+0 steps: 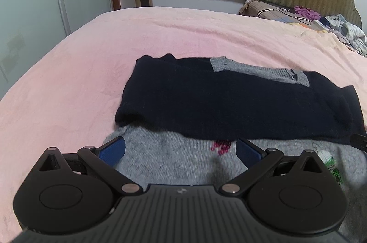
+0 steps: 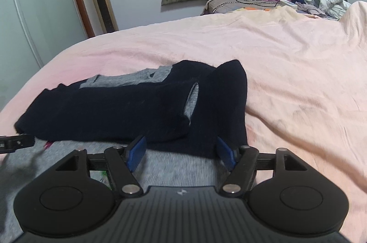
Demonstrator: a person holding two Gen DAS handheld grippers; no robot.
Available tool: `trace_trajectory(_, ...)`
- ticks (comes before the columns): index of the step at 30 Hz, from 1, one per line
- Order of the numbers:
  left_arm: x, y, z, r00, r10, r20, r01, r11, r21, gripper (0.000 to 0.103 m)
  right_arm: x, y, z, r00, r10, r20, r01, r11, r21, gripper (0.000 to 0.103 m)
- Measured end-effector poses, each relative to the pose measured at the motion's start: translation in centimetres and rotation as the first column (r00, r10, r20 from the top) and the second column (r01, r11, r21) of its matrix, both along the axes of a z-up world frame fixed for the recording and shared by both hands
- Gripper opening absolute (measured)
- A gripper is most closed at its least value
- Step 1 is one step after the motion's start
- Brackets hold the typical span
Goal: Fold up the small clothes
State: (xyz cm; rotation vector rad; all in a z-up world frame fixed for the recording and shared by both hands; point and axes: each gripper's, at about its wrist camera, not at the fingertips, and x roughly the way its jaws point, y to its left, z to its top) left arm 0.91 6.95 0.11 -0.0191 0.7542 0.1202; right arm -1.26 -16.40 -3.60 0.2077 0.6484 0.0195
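hovering with jaws apart, the left gripper (image 1: 180, 150) and right gripper (image 2: 181, 152) are sitting over the gray hem of the sweater (image 1: 206, 100), which is lying mid-bed on the pink bedsheet (image 1: 91, 64); pinching both hem corners evenly looks wise before lifting toward the navy sleeves (image 2: 220, 100).

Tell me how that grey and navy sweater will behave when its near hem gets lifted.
The sweater will probably flop and drape: it already lies in soft folds on the pink bedspread. Its fuzzy knit likely grips rather than slips. The folded-in navy sleeves may slide loose.
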Motion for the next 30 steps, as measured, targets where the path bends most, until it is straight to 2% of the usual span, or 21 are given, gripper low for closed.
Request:
trace_trajectory(10, -2.8, -0.1, -0.5, 0.999, -0.032, -0.018, 0.032, 0.999, 0.0, 0.102, -4.4, -0.2, 0.2, 0.999, 0.051, 0.006, -0.051, 0.998, 0.046, 0.072)
trace_trajectory(16, -5.8, 2.3, -0.5, 1.0, -0.028, 0.0, 0.028, 0.999, 0.026, 0.102, -7.8, -1.9, -0.6, 0.997, 0.07, -0.025, -0.068, 0.993, 0.094, 0.072)
trace_trajectory(21, -8.2, 6.7, -0.5, 0.999, -0.041, -0.018, 0.04, 0.998, -0.041, 0.102, -10.6, -4.2, -1.5, 0.995, 0.084, -0.055, -0.073, 0.981, 0.178, 0.072)
trace_trajectory(30, -12.2, 13.0, -1.7, 0.992, -0.101, -0.081, 0.085, 0.98, -0.182, 0.102, -15.2, -6.4, -2.3, 0.989, 0.118, -0.093, -0.091, 0.962, 0.258, 0.072)
